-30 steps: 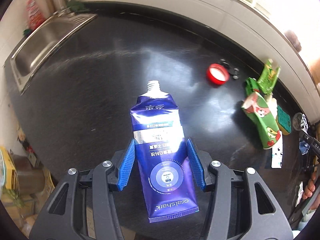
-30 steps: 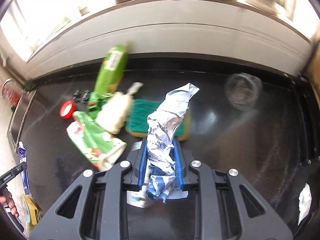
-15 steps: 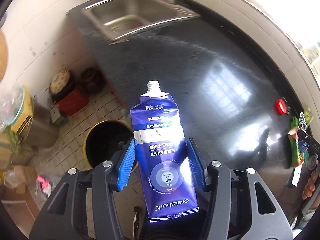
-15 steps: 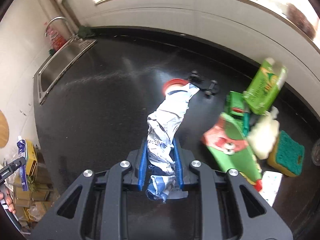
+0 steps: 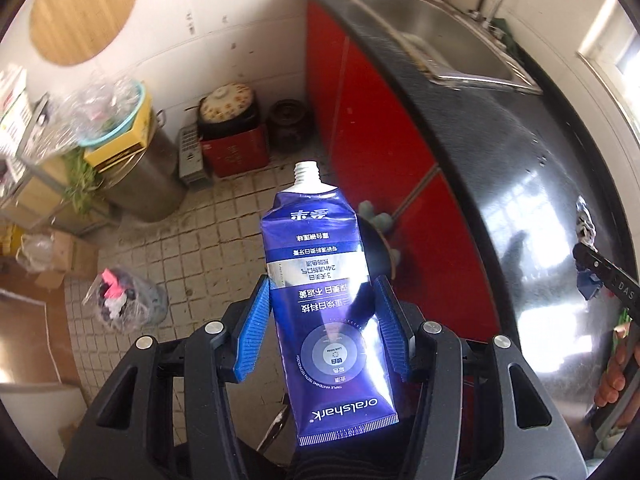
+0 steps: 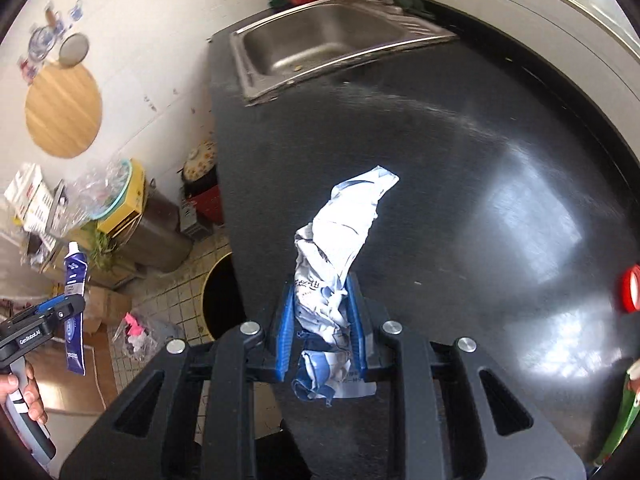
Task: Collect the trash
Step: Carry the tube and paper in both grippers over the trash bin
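My left gripper [image 5: 320,312] is shut on a blue uncapped toothpaste tube [image 5: 324,292] and holds it off the counter's end, over the tiled floor. The tube and left gripper also show in the right wrist view [image 6: 74,300]. My right gripper [image 6: 320,308] is shut on a crumpled white and blue paper wrapper [image 6: 340,232] above the black counter [image 6: 460,160], near its left edge. A round black bin [image 6: 218,300] stands on the floor beside the counter; in the left wrist view it [image 5: 376,248] is mostly hidden behind the tube.
A steel sink [image 6: 320,40] is set in the counter's far end. A red lid [image 6: 630,288] and green packaging [image 6: 618,424] lie at the right. On the floor are a metal drum [image 5: 140,176], a pot on a red box [image 5: 232,136] and a plastic bag [image 5: 124,300]. Red cabinet fronts [image 5: 380,120] are below the counter.
Both grippers have swung left, away from the litter on the counter. The left one has carried the tube past the counter's edge over the floor; the right one still holds the wrapper.
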`<action>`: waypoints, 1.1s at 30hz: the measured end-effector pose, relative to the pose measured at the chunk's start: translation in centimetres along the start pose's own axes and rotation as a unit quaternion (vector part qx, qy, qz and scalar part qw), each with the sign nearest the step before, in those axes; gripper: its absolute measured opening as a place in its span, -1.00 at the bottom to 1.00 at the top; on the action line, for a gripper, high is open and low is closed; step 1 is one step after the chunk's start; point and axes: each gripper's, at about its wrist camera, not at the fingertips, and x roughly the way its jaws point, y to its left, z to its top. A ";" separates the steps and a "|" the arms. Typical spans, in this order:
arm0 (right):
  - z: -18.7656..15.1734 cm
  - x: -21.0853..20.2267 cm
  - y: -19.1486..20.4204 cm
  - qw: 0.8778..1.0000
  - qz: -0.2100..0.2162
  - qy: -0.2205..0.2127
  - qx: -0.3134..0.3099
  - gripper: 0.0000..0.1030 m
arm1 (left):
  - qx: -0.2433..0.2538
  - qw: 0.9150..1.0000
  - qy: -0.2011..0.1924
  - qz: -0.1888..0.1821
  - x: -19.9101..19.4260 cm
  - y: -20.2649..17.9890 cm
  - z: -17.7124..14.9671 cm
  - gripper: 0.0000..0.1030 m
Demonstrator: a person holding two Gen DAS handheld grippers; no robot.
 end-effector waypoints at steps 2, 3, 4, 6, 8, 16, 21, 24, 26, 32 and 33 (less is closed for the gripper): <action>0.5 1.3 2.7 0.999 0.014 0.009 -0.030 -0.53 | -0.009 1.000 0.002 0.010 0.2 1.0 -0.2 -0.02; 0.8 1.9 3.5 0.999 0.018 0.013 -0.037 -0.53 | -0.012 1.000 0.004 0.013 0.3 1.2 -0.3 -0.02; 1.0 2.5 4.6 0.999 0.023 0.017 -0.046 -0.53 | -0.014 1.000 0.006 0.016 0.6 1.5 -0.4 -0.02; 1.4 4.0 6.6 0.997 0.033 0.028 -0.064 -0.53 | -0.015 1.000 0.009 0.020 0.9 1.9 -0.4 -0.02; 1.4 5.1 8.7 0.995 0.040 0.039 -0.081 -0.53 | -0.015 1.000 0.011 0.023 1.3 2.1 -0.4 -0.02; 1.7 8.2 13.0 0.990 0.047 0.070 -0.116 -0.53 | -0.019 0.999 0.026 0.021 3.2 2.7 -0.1 -0.01; 2.2 9.3 14.8 0.987 0.043 0.079 -0.134 -0.53 | -0.020 0.999 0.037 0.014 4.7 2.8 -0.2 -0.01; 2.5 9.7 15.7 0.986 0.041 0.083 -0.141 -0.52 | -0.023 0.999 0.041 0.007 5.4 2.9 -0.2 -0.01; 2.8 9.8 16.0 0.985 0.039 0.084 -0.144 -0.53 | -0.024 0.999 0.043 0.005 5.6 2.9 -0.3 -0.01; 3.0 9.9 16.3 0.984 0.038 0.088 -0.151 -0.52 | -0.026 0.999 0.047 -0.002 6.1 2.5 -0.5 -0.01; 3.0 9.9 16.3 0.984 0.038 0.089 -0.151 -0.53 | -0.026 0.999 0.047 -0.003 6.2 2.5 -0.5 -0.01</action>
